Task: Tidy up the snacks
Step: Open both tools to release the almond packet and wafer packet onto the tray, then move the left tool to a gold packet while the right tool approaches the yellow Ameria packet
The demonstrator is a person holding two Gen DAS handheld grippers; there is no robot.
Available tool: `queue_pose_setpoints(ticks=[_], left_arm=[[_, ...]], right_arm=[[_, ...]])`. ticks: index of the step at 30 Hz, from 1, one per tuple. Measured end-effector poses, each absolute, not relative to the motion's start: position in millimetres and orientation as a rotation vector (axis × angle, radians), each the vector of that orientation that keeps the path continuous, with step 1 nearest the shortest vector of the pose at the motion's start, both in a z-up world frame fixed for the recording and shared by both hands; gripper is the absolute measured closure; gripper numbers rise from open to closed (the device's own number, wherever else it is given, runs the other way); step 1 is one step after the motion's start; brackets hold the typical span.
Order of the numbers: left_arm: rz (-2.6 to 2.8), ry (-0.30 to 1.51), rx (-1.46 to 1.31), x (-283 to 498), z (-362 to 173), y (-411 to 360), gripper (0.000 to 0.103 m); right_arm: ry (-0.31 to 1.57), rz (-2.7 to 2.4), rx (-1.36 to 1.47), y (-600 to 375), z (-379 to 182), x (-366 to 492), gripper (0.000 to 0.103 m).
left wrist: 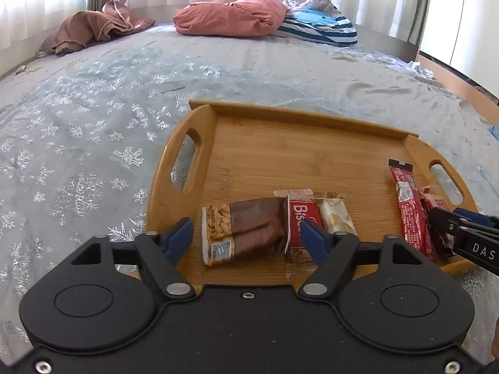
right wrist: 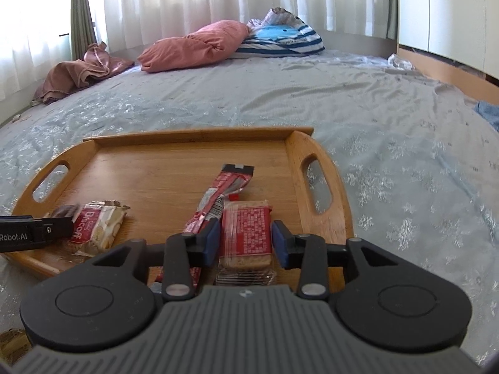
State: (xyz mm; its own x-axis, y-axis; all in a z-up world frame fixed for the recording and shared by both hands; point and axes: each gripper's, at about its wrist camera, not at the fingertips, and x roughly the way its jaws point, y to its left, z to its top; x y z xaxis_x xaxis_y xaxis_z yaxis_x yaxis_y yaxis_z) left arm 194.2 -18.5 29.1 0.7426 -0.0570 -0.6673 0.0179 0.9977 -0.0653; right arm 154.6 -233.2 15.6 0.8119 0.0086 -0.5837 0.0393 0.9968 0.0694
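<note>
L gripper (left wrist: 246, 233) jaws apart, straddling peanut bar (left wrist: 243, 233), not gripping | R gripper (right wrist: 244, 240) spread, clear of red cracker pack (right wrist: 246, 233) | all visible snacks on wooden tray (left wrist: 280, 121) atop bed | prob near done, maybe final tidy left

A bed (left wrist: 218, 71) under a pale blue cover with silver snowflakes carries everything. Directly on it, right under the left gripper (left wrist: 246, 233) and the right gripper (right wrist: 243, 238), lies a wooden tray (left wrist: 280, 115) with cut-out handles. Far ahead of both grippers, by the curtains, lie a pink pillow (left wrist: 230, 15) and, touching it on the right, a blue-and-white striped pillow (left wrist: 318, 26). Far ahead to the left sits a crumpled brownish-pink cloth (left wrist: 93, 28). Well off to the right, at the bed's edge, shows a scrap of blue fabric (right wrist: 488, 112), perhaps a towel.
</note>
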Motion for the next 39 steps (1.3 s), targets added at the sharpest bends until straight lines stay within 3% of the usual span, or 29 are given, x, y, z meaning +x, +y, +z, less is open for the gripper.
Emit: queue_pose_setpoints(ticks=[11, 15, 28, 31, 39], left_arm=[[-0.105, 0.701, -0.043, 164, 45, -12, 0.006], [-0.14, 0.685, -0.043, 146, 50, -10, 0.004], [-0.167, 0.638, -0.056, 97, 49, 3, 0.001], [-0.157, 0.608, -0.071, 85, 48, 8, 0.001], [-0.173, 0.6, -0.087, 64, 38, 14, 0.0]], right_arm=[[0.581, 0.026, 0.049, -228, 29, 131, 0.023], [0.562, 0.039, 0.046, -227, 31, 117, 0.016], [0.523, 0.059, 0.101, -243, 28, 71, 0.008], [0.49, 0.07, 0.125, -246, 26, 57, 0.001], [0.467, 0.086, 0.16, -252, 20, 30, 0.0]])
